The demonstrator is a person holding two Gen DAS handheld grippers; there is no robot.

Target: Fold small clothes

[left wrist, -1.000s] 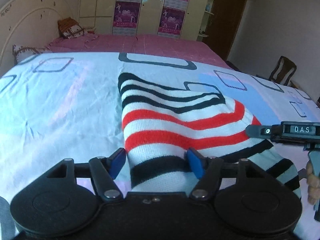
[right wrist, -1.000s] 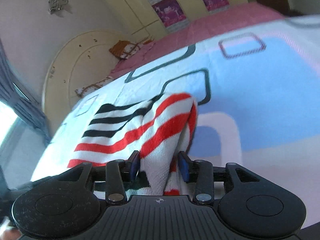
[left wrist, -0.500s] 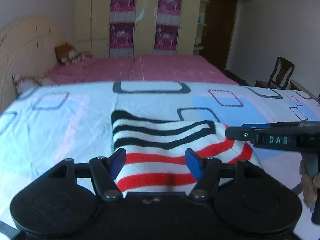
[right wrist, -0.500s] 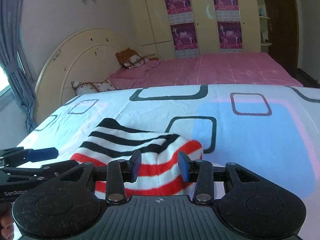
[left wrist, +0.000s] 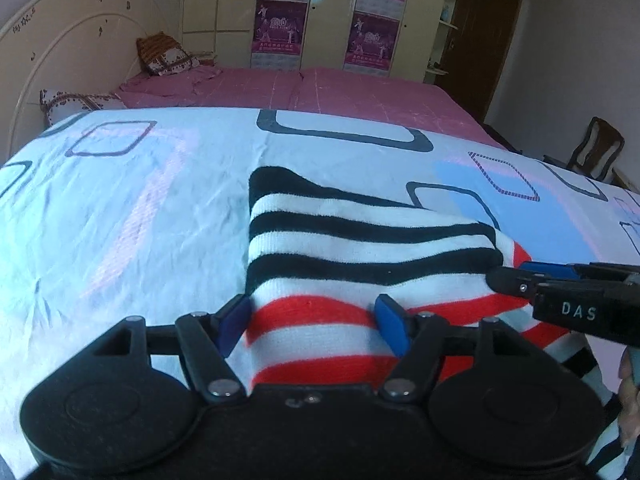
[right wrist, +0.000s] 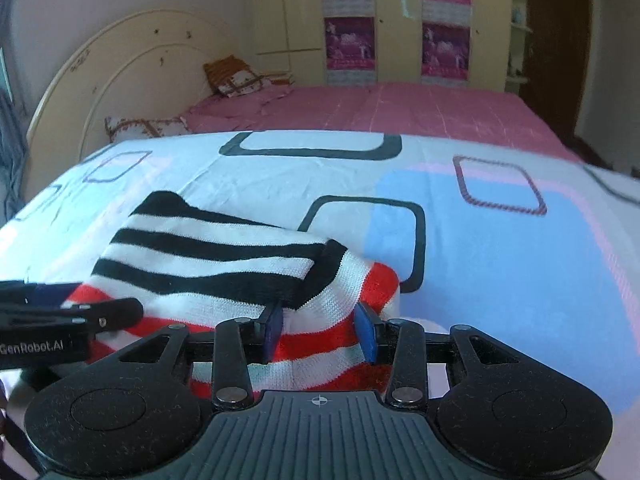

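The left gripper (left wrist: pixel 316 326) is hanging over the near left part of the striped sweater (left wrist: pixel 360 256), its jaws standing fairly wide with a bulge of red-and-white knit lying between the blue pads (left wrist: pixel 234 322); they have just been opening a little further, and the pads are showing no clear pinch, so it is reading as released rather than holding. The right gripper (right wrist: pixel 318 330) is working at the near right part of the sweater (right wrist: pixel 224 264), its jaws set narrower, and a fold of red-striped knit is sitting between its pads (right wrist: pixel 274 326); whether they are pressing the cloth cannot be told for sure, though the knit is filling the gap from pad to pad. Each gripper is showing at the edge of the other's view, so the two are working side by side and close together. The sweater is lying folded on the pale patterned sheet (left wrist: pixel 120 220) of the bed, directly ahead of and beneath both grippers, with its black-striped layer doubled over the red-striped layer. Its long axis is running across both views, left to right, so the next fold would likely be turning on that line. The right end is nearest the right gripper, and the left edge is just beside the left gripper's left pad.
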